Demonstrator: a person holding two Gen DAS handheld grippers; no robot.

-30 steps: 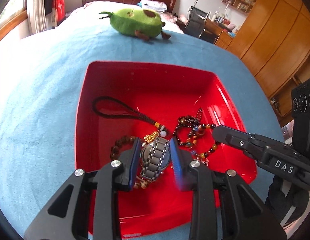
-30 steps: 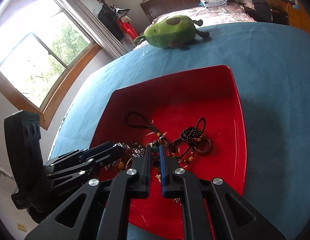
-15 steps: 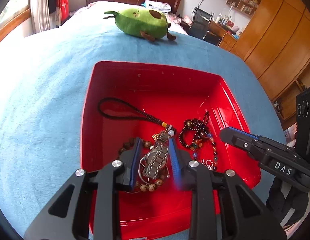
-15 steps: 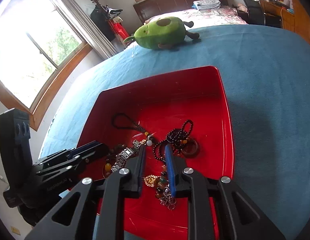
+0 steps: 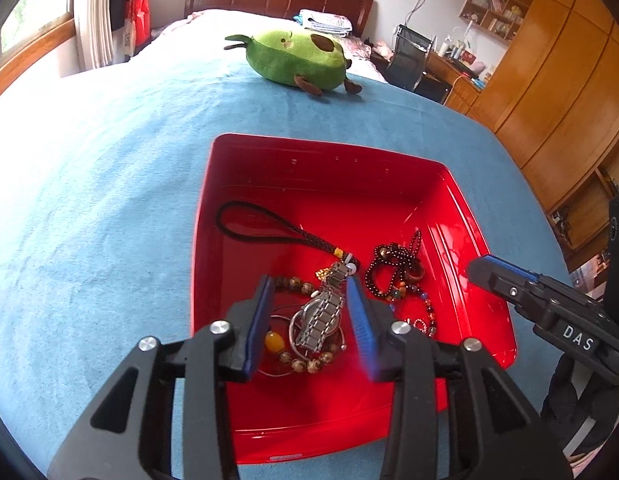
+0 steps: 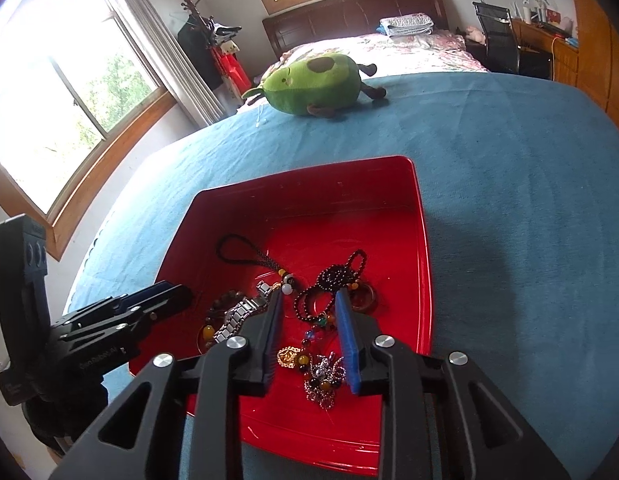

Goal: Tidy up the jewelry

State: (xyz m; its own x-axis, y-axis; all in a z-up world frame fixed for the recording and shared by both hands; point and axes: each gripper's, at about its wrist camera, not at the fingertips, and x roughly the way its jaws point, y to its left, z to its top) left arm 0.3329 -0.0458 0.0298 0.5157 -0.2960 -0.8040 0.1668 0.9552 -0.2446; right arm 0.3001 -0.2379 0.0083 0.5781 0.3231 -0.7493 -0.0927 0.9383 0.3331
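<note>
A red tray [image 5: 461, 196] is being used as the reference; it is lying on a blue blanket [image 5: 109, 184], with a green avocado plush [image 5: 297, 58] well beyond its far rim. All jewelry is being kept inside the tray, toward its near half. The left gripper [image 5: 311, 292] is being held above the tray's near-left part; its jaws are opening, and a metal-link watch [image 5: 321, 316] is being seen between the blue pads without either pad pressing on it, the watch lying on the tray floor over a brown bead bracelet [image 5: 305, 364] and an amber bead [image 5: 275, 340]. A black cord loop [image 5: 249, 220] is being seen farther in, toward the tray's left wall. The right gripper [image 6: 309, 308] is being held above the tray's near-right part; its jaws are also opening at a moderate gap, nothing being clamped. Between and below its pads a multicoloured bead string [image 6: 315, 336], a gold pendant [image 6: 287, 356] and a silver chain cluster [image 6: 323, 380] are lying on the tray floor. A dark bead bracelet [image 6: 337, 276] and a brown ring [image 6: 365, 300] are lying just beyond the pads, nearer the tray's right wall.
</note>
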